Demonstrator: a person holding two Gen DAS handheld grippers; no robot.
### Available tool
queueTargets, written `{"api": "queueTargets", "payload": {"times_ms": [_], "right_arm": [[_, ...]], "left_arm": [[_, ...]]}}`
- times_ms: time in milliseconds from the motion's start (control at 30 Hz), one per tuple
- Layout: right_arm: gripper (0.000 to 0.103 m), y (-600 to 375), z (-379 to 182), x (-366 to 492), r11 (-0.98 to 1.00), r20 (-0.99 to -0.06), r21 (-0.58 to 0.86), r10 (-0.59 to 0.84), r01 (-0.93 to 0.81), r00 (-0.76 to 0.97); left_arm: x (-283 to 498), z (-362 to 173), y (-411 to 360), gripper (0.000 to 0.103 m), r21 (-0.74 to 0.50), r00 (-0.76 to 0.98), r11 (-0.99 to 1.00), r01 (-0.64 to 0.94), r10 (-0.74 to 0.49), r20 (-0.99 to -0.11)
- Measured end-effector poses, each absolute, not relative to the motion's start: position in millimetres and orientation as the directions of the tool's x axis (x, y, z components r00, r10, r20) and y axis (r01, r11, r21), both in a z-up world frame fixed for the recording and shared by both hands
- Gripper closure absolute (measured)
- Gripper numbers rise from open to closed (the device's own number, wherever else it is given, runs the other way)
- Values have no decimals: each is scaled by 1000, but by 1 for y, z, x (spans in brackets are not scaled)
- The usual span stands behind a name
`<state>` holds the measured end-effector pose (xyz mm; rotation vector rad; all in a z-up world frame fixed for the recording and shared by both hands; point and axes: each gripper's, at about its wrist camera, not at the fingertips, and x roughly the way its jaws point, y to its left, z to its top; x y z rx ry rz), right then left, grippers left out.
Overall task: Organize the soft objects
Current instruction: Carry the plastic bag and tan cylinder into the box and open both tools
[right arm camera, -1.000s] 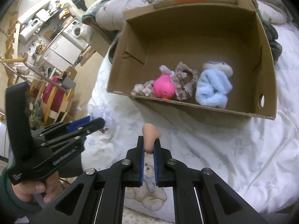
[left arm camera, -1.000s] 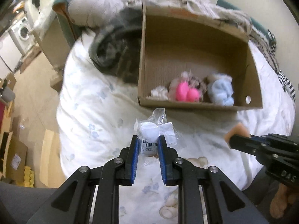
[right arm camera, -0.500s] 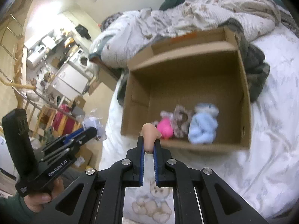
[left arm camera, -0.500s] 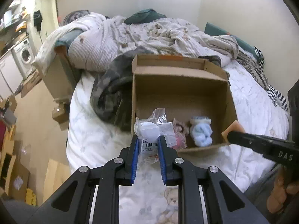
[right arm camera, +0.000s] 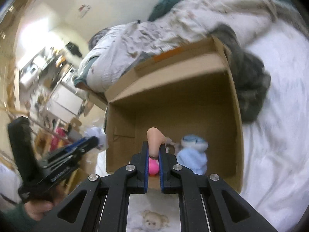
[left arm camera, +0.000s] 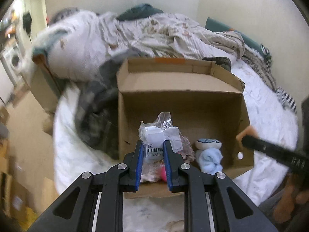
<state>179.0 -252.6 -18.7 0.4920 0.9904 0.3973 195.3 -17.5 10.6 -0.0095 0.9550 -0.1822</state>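
Observation:
An open cardboard box (left arm camera: 212, 89) (right arm camera: 123, 119) lies on the white bed sheet. Inside it rest a light blue plush (left arm camera: 210, 158) (right arm camera: 193, 154), a pink soft toy (left arm camera: 163, 173) (right arm camera: 153, 166) and a brownish fabric piece (left arm camera: 186, 147). My left gripper (left arm camera: 154, 147) is shut on a clear plastic packet (left arm camera: 159, 133) with white pads and a barcode label, held over the box's near wall. My right gripper (right arm camera: 154, 148) is shut on a peach-coloured sponge (right arm camera: 154, 141), also above the box's near edge. The right gripper with the sponge (left arm camera: 248, 132) shows at the right of the left wrist view.
A crumpled quilt (left arm camera: 154, 31) and a dark grey garment (left arm camera: 96, 104) (right arm camera: 249, 81) lie behind and beside the box. The floor with cardboard and shelves (right arm camera: 48, 89) is to the left of the bed. A hand (right arm camera: 38, 206) holds the left gripper (right arm camera: 77, 147).
Both grippers rose and moved forward toward the box, still holding the packet and the sponge. The view tilted up, showing more of the quilt and wall.

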Motion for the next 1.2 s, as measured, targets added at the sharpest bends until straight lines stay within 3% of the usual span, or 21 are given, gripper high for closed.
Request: {"api": "queueTargets", "payload": {"times_ms": [133,367,1033,1100,1200], "right_arm": [[93,-247,-37,181,858,-746,509,483,-76,459],[92,-238,-61,202,894,-812,444,433,-68,391],[92,-233,-79,207,905,-849,424,413,-40,329],[92,-233,-80,208,900,-846,434,421,-36,327],[90,-235,-80,209,894,-841,446,431,-30,329]], "left_arm": [[200,-12,-24,85,-30,570,993,112,-89,-817],[207,-29,-34,85,-64,541,987,147,-135,-830],[211,-41,-35,83,-94,509,989,116,-141,-849],[211,-41,-35,77,-95,503,988,120,-143,-852],[209,-38,-37,43,-77,510,991,111,-123,-851]]}}
